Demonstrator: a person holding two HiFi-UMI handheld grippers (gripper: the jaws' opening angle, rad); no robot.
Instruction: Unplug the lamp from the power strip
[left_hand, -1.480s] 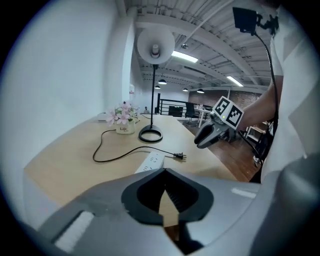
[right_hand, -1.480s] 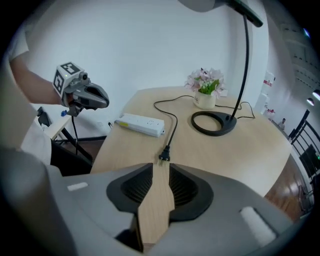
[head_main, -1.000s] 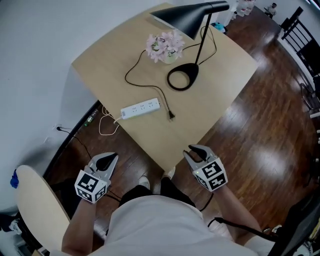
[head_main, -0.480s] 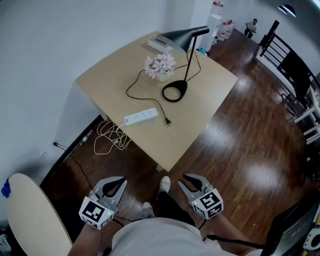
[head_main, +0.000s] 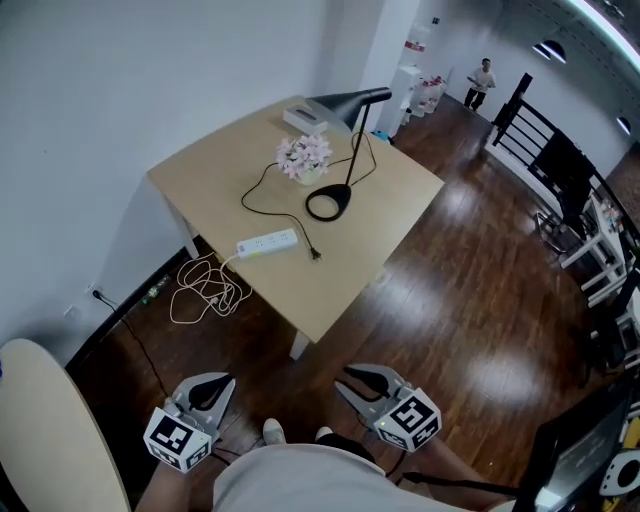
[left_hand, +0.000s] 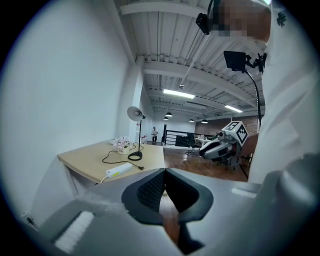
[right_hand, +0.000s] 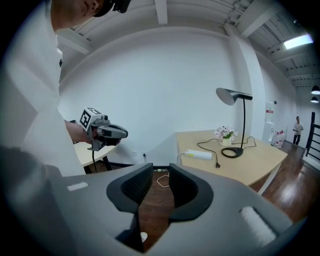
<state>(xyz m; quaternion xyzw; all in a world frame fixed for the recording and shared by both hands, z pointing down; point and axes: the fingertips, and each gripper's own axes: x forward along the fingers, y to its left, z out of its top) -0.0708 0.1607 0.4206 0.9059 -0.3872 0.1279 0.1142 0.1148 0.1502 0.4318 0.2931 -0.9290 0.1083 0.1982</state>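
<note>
The job looks done: the lamp's plug (head_main: 315, 255) lies loose on the table (head_main: 400, 200) just beside the end of the power strip (head_main: 267, 243), in none of its sockets. The lamp (head_main: 345, 100) stands beyond the power strip, its black cord (head_main: 262, 195) looping back toward it past the flowers (head_main: 303, 157). Both grippers hang well short of the strip, low by the person's body, which reads as hands at rest with nothing left to pull. The left gripper (head_main: 215, 385) has its jaws pressed together on nothing. The right gripper (head_main: 350, 378) shows a narrow gap between its pads, only floor behind. The strip's own white lead (head_main: 200, 295) trails off the table edge to a coil below.
</note>
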